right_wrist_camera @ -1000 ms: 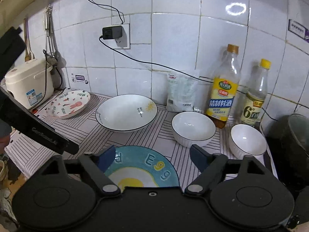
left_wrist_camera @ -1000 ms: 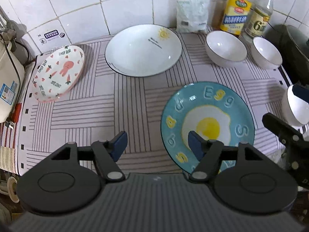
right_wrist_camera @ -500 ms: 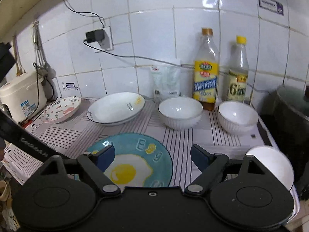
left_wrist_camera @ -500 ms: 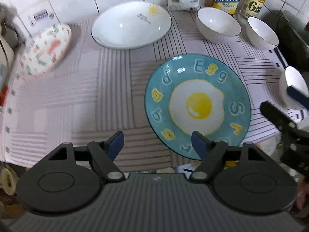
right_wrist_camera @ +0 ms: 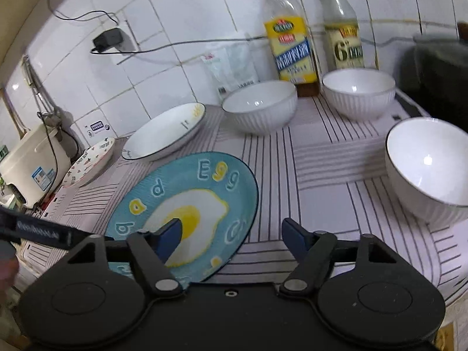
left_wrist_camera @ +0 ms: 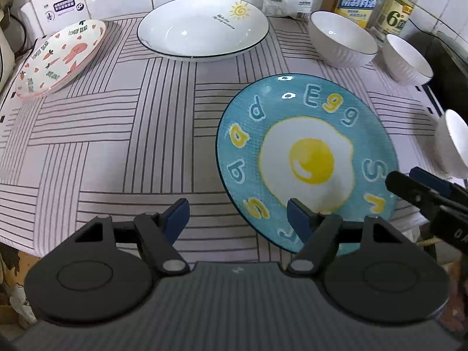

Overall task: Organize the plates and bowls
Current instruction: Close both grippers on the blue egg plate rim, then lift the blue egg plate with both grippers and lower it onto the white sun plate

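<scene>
Left wrist view: left gripper [left_wrist_camera: 237, 215], fingers spread with nothing between them, jaws closing; its right finger overlaps the near rim of the blue fried-egg plate [left_wrist_camera: 307, 158], contact unclear. Plate lies flat on the striped cloth [left_wrist_camera: 117, 134], its near edge hidden behind the gripper body. White sun-motif plate [left_wrist_camera: 203, 26] sits at the back by the tiles; pink bear-print plate [left_wrist_camera: 61, 58] stands tilted at far left. Two white ribbed bowls [left_wrist_camera: 342, 41] [left_wrist_camera: 406, 58] sit at back right; a third bowl [left_wrist_camera: 452, 143] is cut off by the right edge. Bottle tops are cropped.

Right wrist view: right gripper [right_wrist_camera: 231, 238], fingers spread and empty, jaws closing; its left finger covers part of the egg plate. Nearest bowl [right_wrist_camera: 427, 172] stands right of it, apart. Rice cooker [right_wrist_camera: 29, 163] is partly cut off at left. Labels are blurred, unreadable.
</scene>
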### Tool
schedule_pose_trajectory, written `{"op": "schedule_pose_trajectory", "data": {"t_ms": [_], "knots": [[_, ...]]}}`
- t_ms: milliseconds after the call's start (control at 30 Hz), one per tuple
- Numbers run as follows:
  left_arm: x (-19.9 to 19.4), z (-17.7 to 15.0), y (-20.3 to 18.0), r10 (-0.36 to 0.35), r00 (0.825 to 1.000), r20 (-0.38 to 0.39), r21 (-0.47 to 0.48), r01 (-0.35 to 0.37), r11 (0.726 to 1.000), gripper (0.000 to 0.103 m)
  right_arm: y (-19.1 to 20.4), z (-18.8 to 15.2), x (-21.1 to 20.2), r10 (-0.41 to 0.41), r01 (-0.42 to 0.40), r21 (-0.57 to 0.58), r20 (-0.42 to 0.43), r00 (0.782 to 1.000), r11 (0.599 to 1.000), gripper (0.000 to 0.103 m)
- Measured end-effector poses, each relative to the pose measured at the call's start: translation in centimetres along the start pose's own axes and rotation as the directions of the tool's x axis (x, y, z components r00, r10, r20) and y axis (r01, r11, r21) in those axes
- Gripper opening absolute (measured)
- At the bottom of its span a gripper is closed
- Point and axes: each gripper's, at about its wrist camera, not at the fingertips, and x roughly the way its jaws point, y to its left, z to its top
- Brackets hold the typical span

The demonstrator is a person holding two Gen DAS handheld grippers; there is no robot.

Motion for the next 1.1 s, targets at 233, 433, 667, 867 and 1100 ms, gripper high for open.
{"op": "schedule_pose_trajectory", "data": {"t_ms": [233, 433, 667, 867, 1100], "knots": [[1.6, -0.2, 1.3, -0.018, 1.0, -0.012, -0.071, 0.017, 0.997, 0.059, -0.1, 0.1, 1.6, 0.018, -0.016, 0.025, -0.061, 0.998, 1.0, 0.063], [2.0, 0.1, 1.6, -0.035, 0.999, 0.002, -0.084, 0.035, 0.996, 0.047, -0.4, 0.1, 2.7, -0.003, 0.008, 0.058, -0.089, 0.996, 0.998, 0.059], [2.3, 0.6, 1.3, -0.095, 0.995, -0.005, -0.132, 0.094, 0.987, 0.022, -1.9, 0.4, 3.8, 0.052, -0.032, 0.172, -0.115, 0.992, 0.984, 0.017], [2.9, 0.9, 1.9, -0.132, 0.991, -0.016, -0.183, 0.127, 0.975, 0.023, -3.0, -0.1, 4.0, 0.1, -0.066, 0.281, -0.107, 0.989, 0.957, 0.015], [2.7, 1.8, 1.8, -0.127, 0.99, -0.061, -0.147, 0.117, 0.982, 0.024, -2.8, 0.7, 3.9, 0.103, -0.061, 0.262, -0.149, 0.983, 0.963, 0.015]]}}
